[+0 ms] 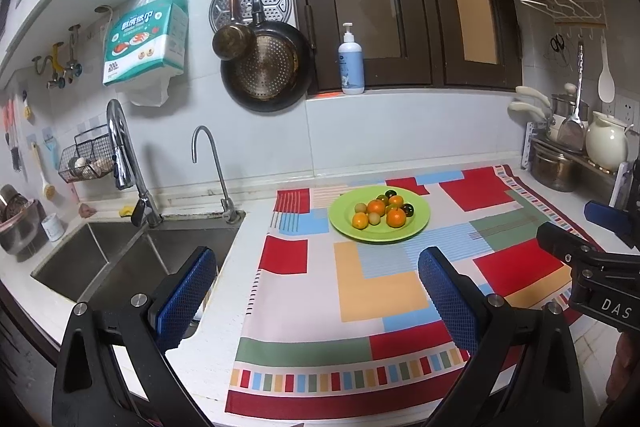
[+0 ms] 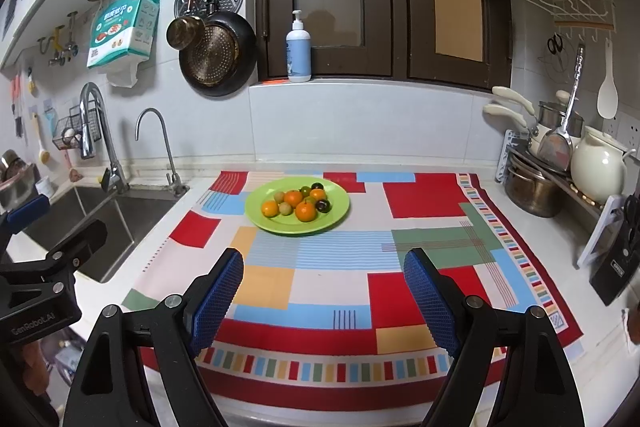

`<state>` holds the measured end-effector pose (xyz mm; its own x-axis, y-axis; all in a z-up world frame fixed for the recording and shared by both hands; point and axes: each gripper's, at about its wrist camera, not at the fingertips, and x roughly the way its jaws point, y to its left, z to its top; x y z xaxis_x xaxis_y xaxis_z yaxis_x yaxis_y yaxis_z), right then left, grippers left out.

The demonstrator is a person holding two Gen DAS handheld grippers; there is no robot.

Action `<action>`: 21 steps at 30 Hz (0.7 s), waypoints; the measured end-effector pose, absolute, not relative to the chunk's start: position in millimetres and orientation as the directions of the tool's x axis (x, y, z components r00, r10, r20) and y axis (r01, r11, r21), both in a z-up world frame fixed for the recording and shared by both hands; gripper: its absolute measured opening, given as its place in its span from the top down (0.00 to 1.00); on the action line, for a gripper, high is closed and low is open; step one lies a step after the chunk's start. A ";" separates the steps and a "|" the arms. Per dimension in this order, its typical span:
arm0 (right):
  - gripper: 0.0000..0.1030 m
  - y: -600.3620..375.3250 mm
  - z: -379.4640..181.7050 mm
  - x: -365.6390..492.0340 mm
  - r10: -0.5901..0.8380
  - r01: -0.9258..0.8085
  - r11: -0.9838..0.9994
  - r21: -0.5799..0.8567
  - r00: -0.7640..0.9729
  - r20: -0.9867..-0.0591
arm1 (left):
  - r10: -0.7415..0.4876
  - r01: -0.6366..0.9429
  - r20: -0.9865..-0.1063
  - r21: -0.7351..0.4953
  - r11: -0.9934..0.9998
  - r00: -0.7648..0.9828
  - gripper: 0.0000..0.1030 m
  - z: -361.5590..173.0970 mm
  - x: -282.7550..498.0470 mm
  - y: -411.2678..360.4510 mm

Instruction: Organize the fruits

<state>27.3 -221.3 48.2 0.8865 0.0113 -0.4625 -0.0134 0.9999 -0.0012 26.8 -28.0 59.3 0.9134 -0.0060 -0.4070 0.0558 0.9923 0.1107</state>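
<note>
A: Fruits (image 1: 380, 213) piled on the green plate (image 1: 418, 225), centre frame, on the patchwork cloth (image 1: 360, 291) covering the table (image 2: 532, 231).

B: Left hand-held gripper (image 1: 316, 275) spread wide, empty. Right hand-held gripper (image 2: 324, 277) likewise apart, holding nothing.

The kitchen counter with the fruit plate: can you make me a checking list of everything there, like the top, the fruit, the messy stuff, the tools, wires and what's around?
Surface: white counter under a colourful cloth, lying flat.
Job's things: green plate at the back of the cloth, holding oranges, pale small fruits and dark ones, all heaped together.
Clutter: pots and a cream jug on the right; soap bottle on the sill.
Tools: left tool and right tool both open, empty, short of the plate.
Cables: nothing seen.
Surroundings: sink with two taps on the left, pans hanging on the tiled wall, dark window frames behind.
</note>
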 end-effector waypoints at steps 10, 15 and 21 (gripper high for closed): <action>0.19 -222.2 47.0 25.8 0.014 -0.016 1.000 0.000 0.884 -0.468 | -0.006 0.055 -0.409 0.109 0.993 0.912 0.00 58.6 26.3 -28.3; 0.19 -221.9 46.5 26.3 0.017 -0.017 1.000 0.002 0.884 -0.468 | -0.008 0.056 -0.411 0.105 0.993 0.911 0.00 58.3 26.4 -27.7; 0.19 -222.2 46.7 26.3 0.019 -0.020 1.000 0.003 0.882 -0.470 | -0.008 0.054 -0.399 0.103 0.993 0.917 0.00 58.6 24.4 -27.4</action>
<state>26.3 -222.2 46.7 0.8822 0.0191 -0.4704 -0.0197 0.9998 0.0035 24.4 -27.4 58.6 0.9169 -0.0083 -0.3990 0.0538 0.9932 0.1030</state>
